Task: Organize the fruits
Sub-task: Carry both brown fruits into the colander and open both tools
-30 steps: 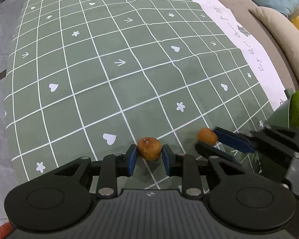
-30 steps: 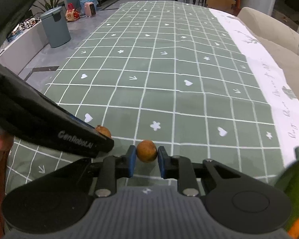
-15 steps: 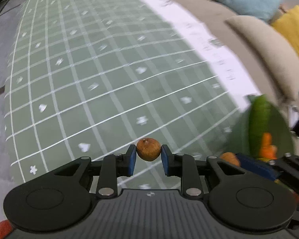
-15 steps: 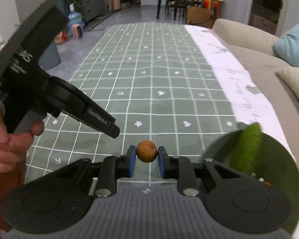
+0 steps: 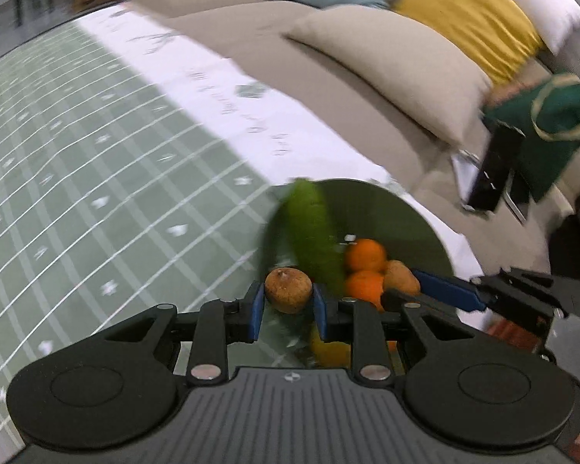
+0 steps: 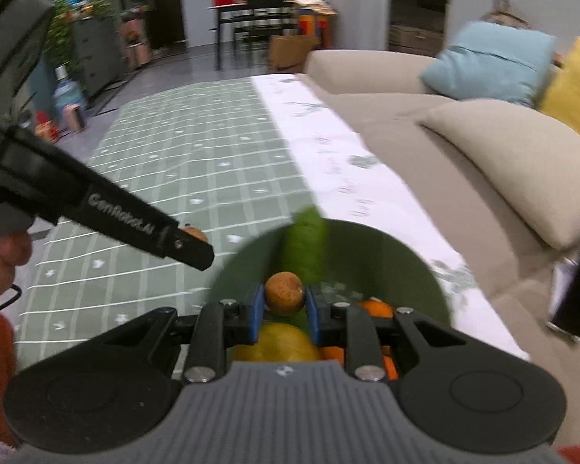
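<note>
L gripper (image 5: pixel 288 305) and R gripper (image 6: pixel 282 307) each clamp 1 brown fruit (image 5: pixel 289 295), lower centre, by the green bowl (image 5: pixel 417 228). Risk: L fruit sits at the rim, so early release drops it outside.

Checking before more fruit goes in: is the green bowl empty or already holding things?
Already holding things. The green bowl contains oranges, a yellow fruit and a long green vegetable leaning on its rim.
</note>
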Action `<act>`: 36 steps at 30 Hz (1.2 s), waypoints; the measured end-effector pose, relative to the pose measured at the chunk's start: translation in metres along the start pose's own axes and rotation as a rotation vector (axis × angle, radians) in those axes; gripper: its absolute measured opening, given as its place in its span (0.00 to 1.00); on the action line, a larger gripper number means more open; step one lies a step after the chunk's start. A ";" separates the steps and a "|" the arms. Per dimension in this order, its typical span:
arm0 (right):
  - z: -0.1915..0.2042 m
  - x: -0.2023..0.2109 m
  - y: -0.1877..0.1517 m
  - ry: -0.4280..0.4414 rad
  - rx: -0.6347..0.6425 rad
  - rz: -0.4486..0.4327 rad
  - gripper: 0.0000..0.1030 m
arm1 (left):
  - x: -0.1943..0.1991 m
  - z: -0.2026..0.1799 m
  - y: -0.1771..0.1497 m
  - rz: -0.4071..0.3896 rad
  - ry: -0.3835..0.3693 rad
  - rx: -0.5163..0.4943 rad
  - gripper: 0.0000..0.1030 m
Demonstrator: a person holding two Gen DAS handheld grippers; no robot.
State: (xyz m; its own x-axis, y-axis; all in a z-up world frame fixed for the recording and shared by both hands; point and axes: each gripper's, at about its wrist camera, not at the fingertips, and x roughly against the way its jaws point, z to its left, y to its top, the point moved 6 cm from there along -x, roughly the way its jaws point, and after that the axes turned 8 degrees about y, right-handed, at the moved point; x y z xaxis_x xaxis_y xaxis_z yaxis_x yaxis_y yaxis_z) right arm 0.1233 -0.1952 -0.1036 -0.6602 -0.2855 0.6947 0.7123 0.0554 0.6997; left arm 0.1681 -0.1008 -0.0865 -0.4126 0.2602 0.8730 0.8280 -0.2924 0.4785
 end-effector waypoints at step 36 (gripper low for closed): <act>-0.071 -0.053 -0.014 -0.054 -0.124 0.075 0.18 | -0.094 -0.079 0.035 0.166 0.040 -0.425 0.34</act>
State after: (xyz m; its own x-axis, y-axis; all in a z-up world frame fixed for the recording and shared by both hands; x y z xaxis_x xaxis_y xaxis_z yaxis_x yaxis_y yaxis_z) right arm 0.1658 -0.2487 -0.1622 -0.6132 -0.2331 0.7547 0.7821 -0.0450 0.6215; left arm 0.2061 -0.2084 -0.1439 -0.3085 0.1443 0.9402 0.6583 -0.6811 0.3205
